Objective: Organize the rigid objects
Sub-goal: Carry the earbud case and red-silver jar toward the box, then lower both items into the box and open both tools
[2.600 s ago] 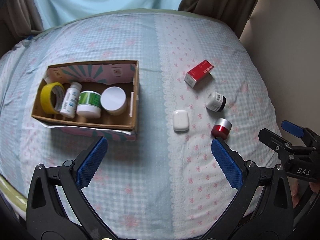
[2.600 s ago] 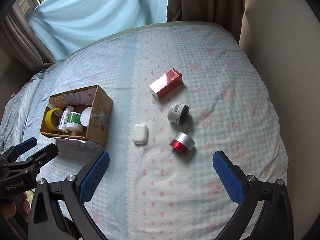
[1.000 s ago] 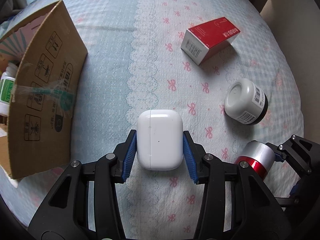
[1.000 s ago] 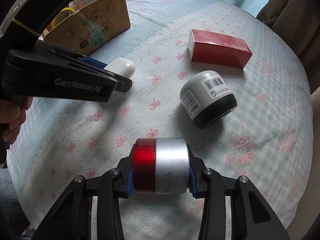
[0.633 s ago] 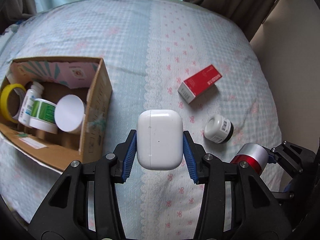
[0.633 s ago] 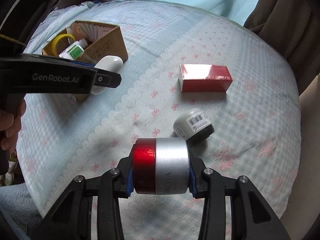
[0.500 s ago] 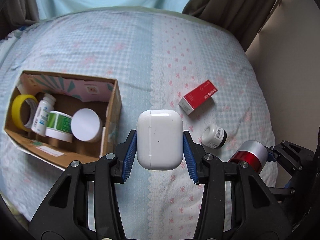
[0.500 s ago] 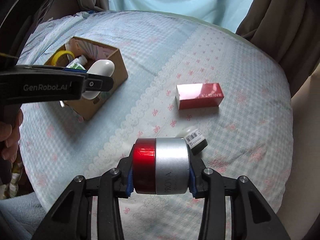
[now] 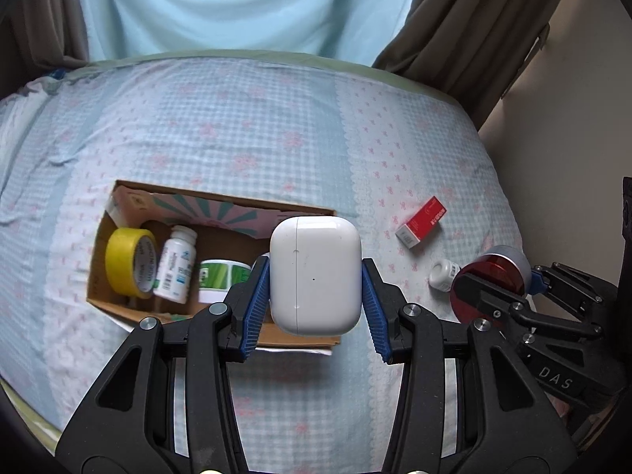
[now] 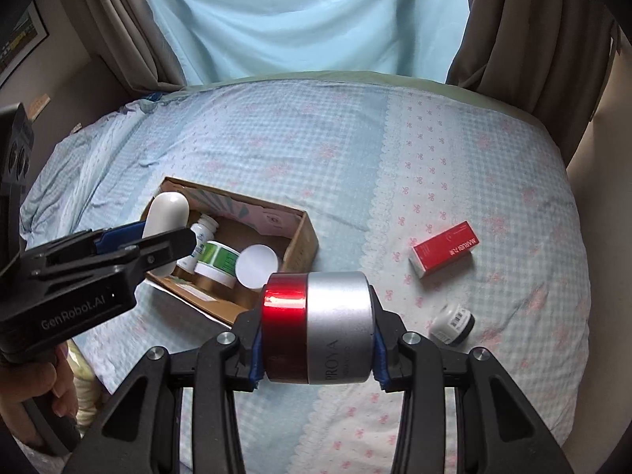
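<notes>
My left gripper (image 9: 315,308) is shut on a white earbud case (image 9: 315,274) and holds it high over the bed, above the cardboard box (image 9: 118,308). My right gripper (image 10: 318,349) is shut on a red and silver jar (image 10: 320,326), also raised, to the right of the box (image 10: 304,245). The box holds yellow tape (image 9: 128,262), a white bottle (image 9: 175,262), a green-labelled tub (image 9: 223,276) and a white-lidded jar (image 10: 258,260). A red carton (image 10: 444,249) and a small white and black jar (image 10: 452,324) lie on the bed at the right.
The bed (image 9: 276,138) has a light blue checked cover with pink bows. Curtains (image 10: 308,19) hang behind it. A beige wall (image 9: 565,138) runs along the right edge of the bed.
Both grippers have risen and moved left toward the box, each still holding its object. The earbud case now hangs over the box's right end.
</notes>
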A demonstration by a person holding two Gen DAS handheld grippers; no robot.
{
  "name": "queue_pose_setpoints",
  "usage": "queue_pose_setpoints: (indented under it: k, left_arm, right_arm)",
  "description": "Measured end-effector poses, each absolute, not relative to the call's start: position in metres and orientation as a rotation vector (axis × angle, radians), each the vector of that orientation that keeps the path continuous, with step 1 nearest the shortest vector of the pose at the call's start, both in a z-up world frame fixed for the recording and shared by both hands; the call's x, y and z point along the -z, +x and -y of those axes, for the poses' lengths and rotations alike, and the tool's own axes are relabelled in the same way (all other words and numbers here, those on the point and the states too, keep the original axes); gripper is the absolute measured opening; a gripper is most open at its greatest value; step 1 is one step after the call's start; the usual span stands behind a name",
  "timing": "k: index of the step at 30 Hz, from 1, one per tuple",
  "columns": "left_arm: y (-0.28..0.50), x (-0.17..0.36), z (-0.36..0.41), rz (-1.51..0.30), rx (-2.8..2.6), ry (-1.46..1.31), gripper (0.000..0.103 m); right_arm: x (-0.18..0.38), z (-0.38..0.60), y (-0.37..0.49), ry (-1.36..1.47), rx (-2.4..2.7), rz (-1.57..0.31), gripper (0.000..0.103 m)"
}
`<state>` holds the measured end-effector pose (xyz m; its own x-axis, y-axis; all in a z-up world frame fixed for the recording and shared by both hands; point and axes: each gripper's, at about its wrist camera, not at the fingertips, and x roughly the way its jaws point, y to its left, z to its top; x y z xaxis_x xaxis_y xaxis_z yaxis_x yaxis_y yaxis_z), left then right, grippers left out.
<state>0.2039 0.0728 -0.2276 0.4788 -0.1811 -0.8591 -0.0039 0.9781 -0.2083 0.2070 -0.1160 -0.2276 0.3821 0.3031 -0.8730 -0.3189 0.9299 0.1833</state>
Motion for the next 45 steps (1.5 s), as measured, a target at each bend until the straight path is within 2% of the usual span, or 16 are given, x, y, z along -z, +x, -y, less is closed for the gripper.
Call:
queue_pose_setpoints:
  k: [8,16,26,29,40,41,42,43,44,45]
  left_arm:
    - [0.225,0.235,-0.158,-1.096,0.134,-0.173,0.041]
    - [0.263,0.275,-0.203,-1.173,0.150,-0.166,0.041]
    - [0.307,0.362,-0.213,-1.347,0.165,-0.213,0.041]
    - [0.315,0.383,-0.209,-1.399,0.189,-0.206,0.041]
    - [0.326,0.414,-0.200,-1.465,0.218,-0.131,0.041]
    - [0.327,0.414,-0.198,-1.471,0.209,-0.113,0.043]
    - [0.328,0.414,-0.197,-1.478,0.194,-0.090,0.069]
    - [0.328,0.412,-0.195,-1.482,0.188,-0.069,0.103]
    - [0.328,0.409,-0.193,-1.468,0.206,-0.073,0.103]
    - [0.327,0.405,-0.193,-1.456,0.209,-0.073,0.103]
  right_arm:
    - [0.221,0.052,0.226,0.108,-0.332,-1.127,0.038]
    - [0.254,0.005,0.255,0.218,-0.310,-1.201,0.038]
    - [0.334,-0.029,0.298,0.298,-0.304,-1.327,0.038]
    - [0.360,-0.027,0.309,0.403,-0.303,-1.368,0.038]
    - [0.407,-0.025,0.331,0.500,-0.291,-1.466,0.038]
    - [0.408,-0.026,0.332,0.499,-0.291,-1.472,0.039]
    - [0.410,-0.027,0.334,0.499,-0.292,-1.477,0.039]
    - [0.410,-0.027,0.335,0.499,-0.294,-1.476,0.040]
    - [0.409,-0.027,0.336,0.500,-0.299,-1.472,0.047]
    - [0.409,-0.026,0.337,0.500,-0.300,-1.472,0.063]
